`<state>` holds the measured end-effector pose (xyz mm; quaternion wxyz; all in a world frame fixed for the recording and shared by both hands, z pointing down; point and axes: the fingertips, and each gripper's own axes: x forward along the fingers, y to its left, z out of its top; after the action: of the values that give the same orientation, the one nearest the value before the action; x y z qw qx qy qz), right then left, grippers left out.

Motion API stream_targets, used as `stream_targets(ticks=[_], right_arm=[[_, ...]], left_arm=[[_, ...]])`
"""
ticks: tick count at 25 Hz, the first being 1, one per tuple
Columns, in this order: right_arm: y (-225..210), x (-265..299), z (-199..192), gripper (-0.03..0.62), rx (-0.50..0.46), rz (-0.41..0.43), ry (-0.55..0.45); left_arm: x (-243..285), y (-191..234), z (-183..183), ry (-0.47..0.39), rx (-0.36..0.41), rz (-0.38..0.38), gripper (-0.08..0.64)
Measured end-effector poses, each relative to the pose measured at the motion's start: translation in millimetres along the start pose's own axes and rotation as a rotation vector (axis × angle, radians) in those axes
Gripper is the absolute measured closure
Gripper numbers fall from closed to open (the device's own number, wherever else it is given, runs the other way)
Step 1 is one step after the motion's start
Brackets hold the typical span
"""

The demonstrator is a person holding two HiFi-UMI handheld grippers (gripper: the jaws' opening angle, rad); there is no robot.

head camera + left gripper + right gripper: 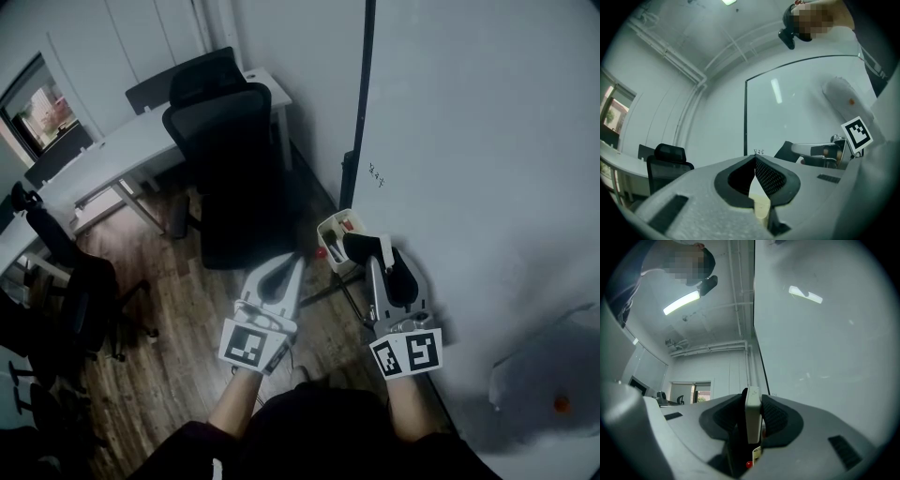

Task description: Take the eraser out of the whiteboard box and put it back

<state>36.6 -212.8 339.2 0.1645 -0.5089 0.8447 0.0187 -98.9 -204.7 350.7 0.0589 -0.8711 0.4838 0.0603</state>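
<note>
Right gripper view has the right gripper (753,398) clamped on the eraser (753,423), a thin slab standing on edge between the pads. Its dark felt faces left, its white back faces right, and its long axis runs along the jaws. In the head view its front end juts past the tips towards the whiteboard box (331,251), which lies just ahead and slightly left. The left gripper (296,261), jaws together and empty, hangs left of the box. Beyond stands the whiteboard (469,141).
</note>
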Motion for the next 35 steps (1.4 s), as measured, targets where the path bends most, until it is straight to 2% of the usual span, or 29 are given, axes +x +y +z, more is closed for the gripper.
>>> stream_targets(ticks=[13, 24, 29, 35], right_arm=[[-2.6, 0.9, -4.1, 0.479, -0.005, -0.001, 0.013], [-6.5, 1.1, -4.2, 0.479, -0.080, -0.015, 0.034], [-11.8, 7.5, -11.6, 0.479, -0.132, -0.036, 0.052], [-19.9, 27.9, -37.8, 0.479, -0.183, -0.105, 0.096]], left_arm=[[3.1, 0.0, -3.4, 0.011, -0.001, 0.001, 0.555], [26.4, -6.5, -8.0, 0.018, -0.002, 0.000, 0.555], [44.5, -8.9, -18.1, 0.025, -0.023, -0.036, 0.555], [67.5, 6.9, -39.2, 0.037, -0.044, -0.138, 0.555]])
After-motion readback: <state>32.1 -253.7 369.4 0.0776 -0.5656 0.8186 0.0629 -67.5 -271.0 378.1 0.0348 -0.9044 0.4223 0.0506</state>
